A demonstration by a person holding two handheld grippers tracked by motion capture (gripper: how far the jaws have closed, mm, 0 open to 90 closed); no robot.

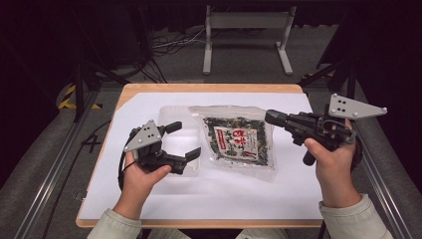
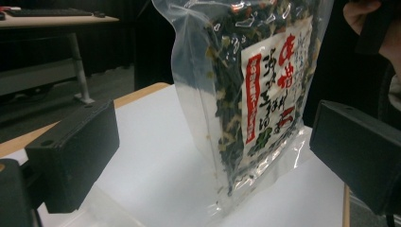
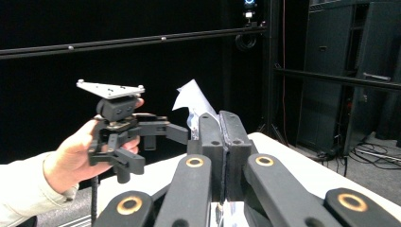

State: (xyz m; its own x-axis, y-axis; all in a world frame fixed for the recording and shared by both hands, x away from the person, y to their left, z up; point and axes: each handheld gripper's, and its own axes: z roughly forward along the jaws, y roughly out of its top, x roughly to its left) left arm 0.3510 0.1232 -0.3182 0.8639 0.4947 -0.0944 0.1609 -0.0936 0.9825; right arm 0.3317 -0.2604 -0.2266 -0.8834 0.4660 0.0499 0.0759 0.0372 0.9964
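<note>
Right tongs (image 1: 271,117) pinched tight on the edge of the seaweed packet (image 1: 238,141), lifting it upright off the tabletop (image 1: 219,191), left tongs (image 1: 183,140) gaping wide, empty, alongside — second grip not yet made.

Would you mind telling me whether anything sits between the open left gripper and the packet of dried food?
Nothing visible does. The left gripper is open, its jaws facing the packet across bare white table sheet. The right gripper is shut on the packet's far edge.
</note>
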